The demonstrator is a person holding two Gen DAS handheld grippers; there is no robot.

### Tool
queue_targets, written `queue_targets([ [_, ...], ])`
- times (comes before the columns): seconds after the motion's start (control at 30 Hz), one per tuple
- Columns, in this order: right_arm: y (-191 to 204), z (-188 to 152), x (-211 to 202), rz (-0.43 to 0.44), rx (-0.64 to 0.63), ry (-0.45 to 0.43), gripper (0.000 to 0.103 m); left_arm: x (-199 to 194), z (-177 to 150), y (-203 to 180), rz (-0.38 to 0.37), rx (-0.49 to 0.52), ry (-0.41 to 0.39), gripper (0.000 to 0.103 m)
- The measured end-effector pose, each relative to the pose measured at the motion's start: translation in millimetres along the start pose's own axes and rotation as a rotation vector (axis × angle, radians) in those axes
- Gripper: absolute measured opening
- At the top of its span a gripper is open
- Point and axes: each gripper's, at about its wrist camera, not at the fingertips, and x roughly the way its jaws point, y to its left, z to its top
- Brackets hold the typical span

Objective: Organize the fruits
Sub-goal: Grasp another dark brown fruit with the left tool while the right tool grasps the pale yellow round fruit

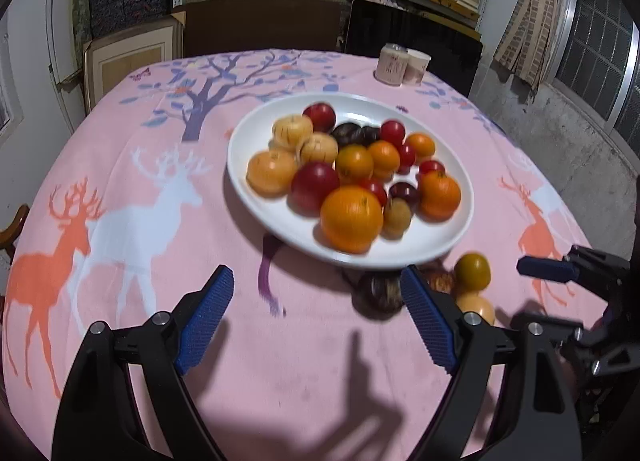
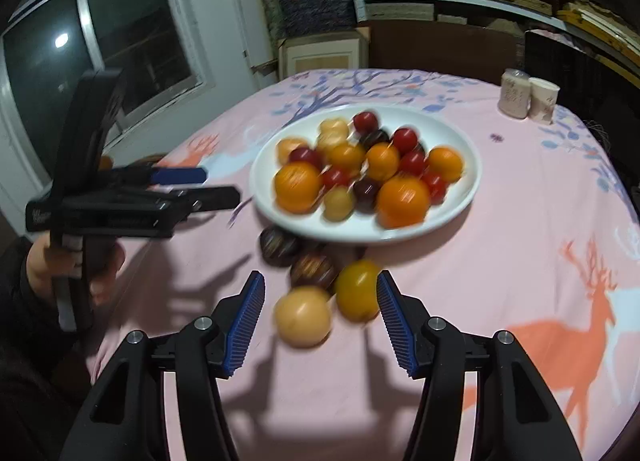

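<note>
A white plate [image 1: 256, 197] [image 2: 460, 197] on the pink cloth holds several oranges, red, dark and pale fruits. Loose fruits lie on the cloth at its near edge: a yellow-green one [image 2: 357, 295] [image 1: 473, 271], a pale one [image 2: 303, 316] [image 1: 478, 307] and two dark ones [image 2: 312, 271] [image 2: 279, 245]; one dark one shows in the left wrist view [image 1: 380, 293]. My right gripper [image 2: 320, 317] is open, its fingers on either side of the pale and yellow-green fruits. My left gripper [image 1: 316, 313] is open and empty above bare cloth, left of the loose fruits. It also shows in the right wrist view [image 2: 222, 184].
Two paper cups [image 1: 402, 63] [image 2: 528, 99] stand at the table's far right. Shelves of boxes and a dark chair back [image 1: 412, 41] stand behind the table. A window [image 2: 100, 45] is on the left wall. The right gripper shows at the right edge of the left wrist view [image 1: 552, 273].
</note>
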Motion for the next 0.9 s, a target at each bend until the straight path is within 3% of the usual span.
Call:
queue_targets([
  [0.27, 16.5, -8.1, 27.8, -0.048, 0.003, 0.028, 0.052, 2.8, -26.9, -10.5, 0.008, 0.019, 0.044, 0.083],
  [0.37, 7.7, -4.2, 35.9, -0.016, 0.054, 0.041, 0.041, 3.4, -28.7, -17.4, 0.035, 0.054, 0.045, 0.083],
  [0.5, -2.7, -6.0, 38.4, 0.033, 0.121, 0.036, 0.041, 13.4, -25.9, -26.8, 0.078, 0.098, 0.062, 0.083],
  [0.6, -9.5, -11.0, 31.4, 0.038, 0.160, 0.008, 0.040, 23.7, -23.3, -33.4, 0.109, 0.120, 0.086, 0.083],
  [0.8, -39.5, -27.0, 7.3, 0.134, 0.276, -0.108, 0.041, 42.2, -17.6, -50.7, 0.167, 0.205, 0.102, 0.083],
  [0.9, -46.1, -28.0, 5.6, 0.155, 0.304, -0.123, 0.041, 53.8, -12.9, -53.4, 0.161, 0.214, 0.112, 0.083],
])
